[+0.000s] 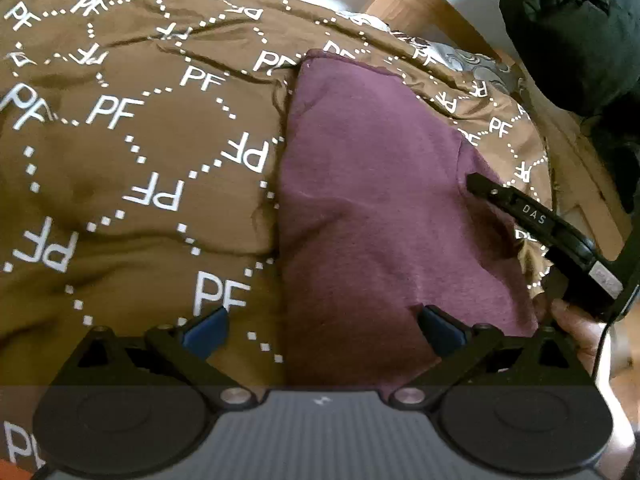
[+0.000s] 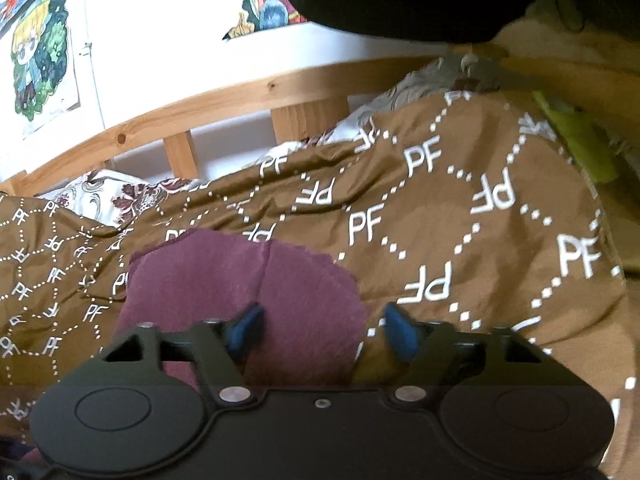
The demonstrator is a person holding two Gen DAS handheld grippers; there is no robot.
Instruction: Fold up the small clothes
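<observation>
One maroon garment (image 1: 372, 208) lies flat on a brown blanket (image 1: 132, 152) printed with white "PF" letters and dotted lines, spread over a bed. In the left wrist view the garment fills the centre and runs from 12 o'clock down to 6 o'clock.

The left tool (image 1: 324, 326) hangs just above the bed with its two blue fingertips (image 1: 206, 330) spread wide and nothing between them. One tip is over the blanket at 7 o'clock, the other over the garment's near edge at 5 o'clock.

The right tool (image 2: 324, 326) is also spread wide and grips nothing. Its left tip is over the garment, its right tip over the blanket just past the garment's edge. In the left wrist view this tool reaches in from 3 o'clock, its black finger lying across the garment's right side.

Around the bed: one wooden rail (image 2: 224, 98) with two upright slats at 11 o'clock in the right wrist view, one floral sheet (image 2: 104, 196) showing beyond the blanket, two cartoon posters (image 2: 40, 52) on the white wall, one yellow-green cloth (image 2: 580, 140) at 2 o'clock, and a dark bulky shape (image 1: 576, 36) at the top right.
</observation>
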